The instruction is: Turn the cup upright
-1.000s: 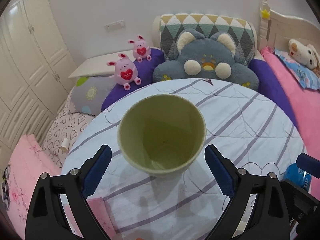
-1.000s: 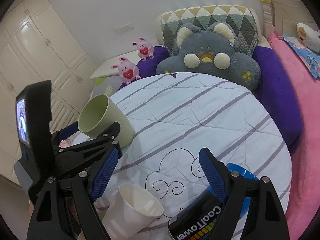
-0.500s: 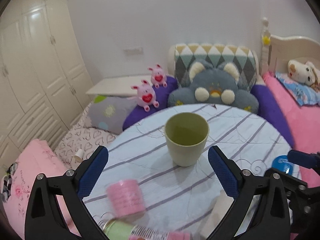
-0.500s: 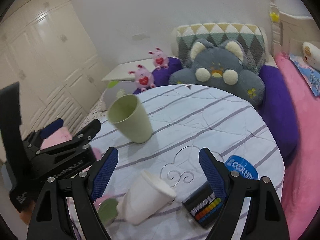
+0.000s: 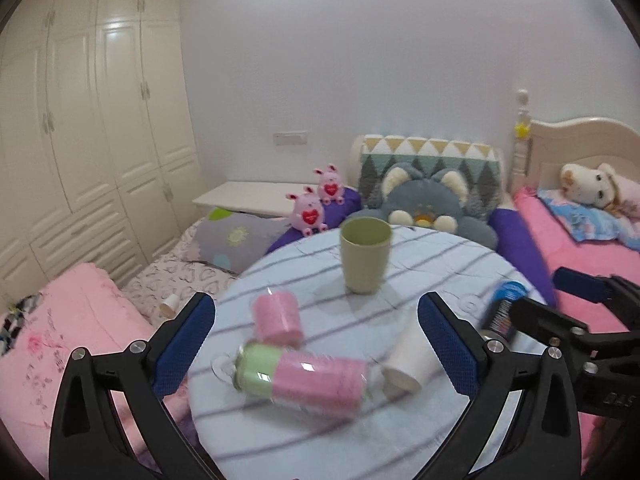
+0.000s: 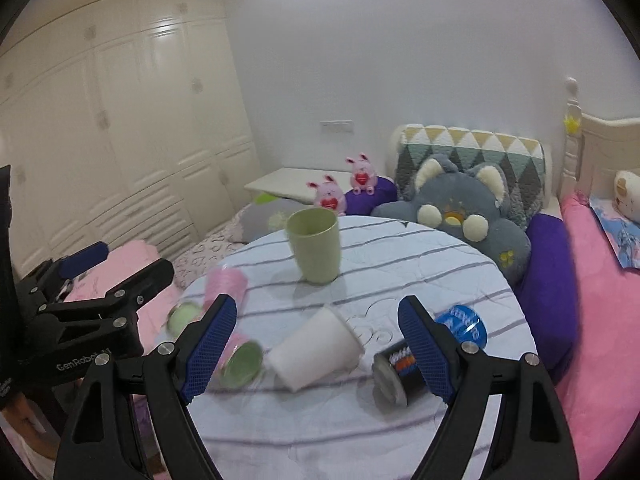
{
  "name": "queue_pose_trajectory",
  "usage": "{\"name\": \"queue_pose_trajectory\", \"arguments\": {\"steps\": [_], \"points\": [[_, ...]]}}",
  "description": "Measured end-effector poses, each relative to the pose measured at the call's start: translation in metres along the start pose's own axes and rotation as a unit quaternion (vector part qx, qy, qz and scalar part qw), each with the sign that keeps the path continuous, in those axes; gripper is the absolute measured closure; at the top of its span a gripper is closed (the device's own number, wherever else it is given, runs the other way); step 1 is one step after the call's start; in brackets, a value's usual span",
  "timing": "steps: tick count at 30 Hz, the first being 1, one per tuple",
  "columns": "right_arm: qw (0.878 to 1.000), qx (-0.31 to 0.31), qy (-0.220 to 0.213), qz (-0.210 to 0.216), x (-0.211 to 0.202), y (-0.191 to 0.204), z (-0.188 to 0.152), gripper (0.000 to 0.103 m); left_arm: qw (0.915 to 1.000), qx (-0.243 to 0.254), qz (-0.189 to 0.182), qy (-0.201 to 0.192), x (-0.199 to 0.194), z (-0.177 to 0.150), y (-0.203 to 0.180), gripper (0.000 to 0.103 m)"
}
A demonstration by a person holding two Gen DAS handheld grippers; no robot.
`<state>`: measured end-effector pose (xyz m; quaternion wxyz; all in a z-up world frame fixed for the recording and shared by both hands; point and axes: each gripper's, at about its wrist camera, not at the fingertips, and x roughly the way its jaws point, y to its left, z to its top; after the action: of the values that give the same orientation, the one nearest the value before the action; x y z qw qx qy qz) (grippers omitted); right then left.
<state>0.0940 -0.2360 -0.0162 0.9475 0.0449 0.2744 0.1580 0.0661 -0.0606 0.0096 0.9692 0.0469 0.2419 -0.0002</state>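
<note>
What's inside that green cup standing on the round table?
The green cup stands upright, mouth open. Only its upper inner wall shows, bare; the bottom is hidden by its rim.

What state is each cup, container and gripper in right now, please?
Green cup: upright on the table, mouth up, free of both grippers.
White cup: lying on its side.
Pink cup: tipped over, blurred.
Pink and green bottle: lying on its side.
Dark can: lying on its side.
Left gripper: open, empty.
Right gripper: open, empty.

Soft indoor light, fisheye-warped edges, foreground seemingly motion-blurred.
</note>
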Motion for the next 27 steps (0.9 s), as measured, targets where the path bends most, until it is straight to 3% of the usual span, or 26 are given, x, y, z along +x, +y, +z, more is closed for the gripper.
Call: {"name": "queue_pose_trajectory", "arguments": {"steps": [6,11,18,27], "points": [[1.000,-0.013,-0.028,0.005,-0.031,-0.002,-0.020,0.018,0.9997,-0.017,-0.011,-0.014,-0.035,-0.023,-0.007,0.000],[0.997,-0.042,-0.066,0.005,-0.054,-0.002,-0.034,0.015,0.9991,-0.018,0.012,-0.035,-0.051,-0.035,-0.014,0.000],[0.996,-0.046,-0.074,0.014,-0.067,-0.006,-0.041,0.015,0.9988,-0.020,0.023,-0.039,-0.066,-0.042,-0.021,0.000],[0.991,-0.085,-0.100,-0.006,-0.079,0.002,-0.046,0.015,0.9983,-0.017,0.027,-0.049,-0.073,-0.044,-0.028,0.000]]}}
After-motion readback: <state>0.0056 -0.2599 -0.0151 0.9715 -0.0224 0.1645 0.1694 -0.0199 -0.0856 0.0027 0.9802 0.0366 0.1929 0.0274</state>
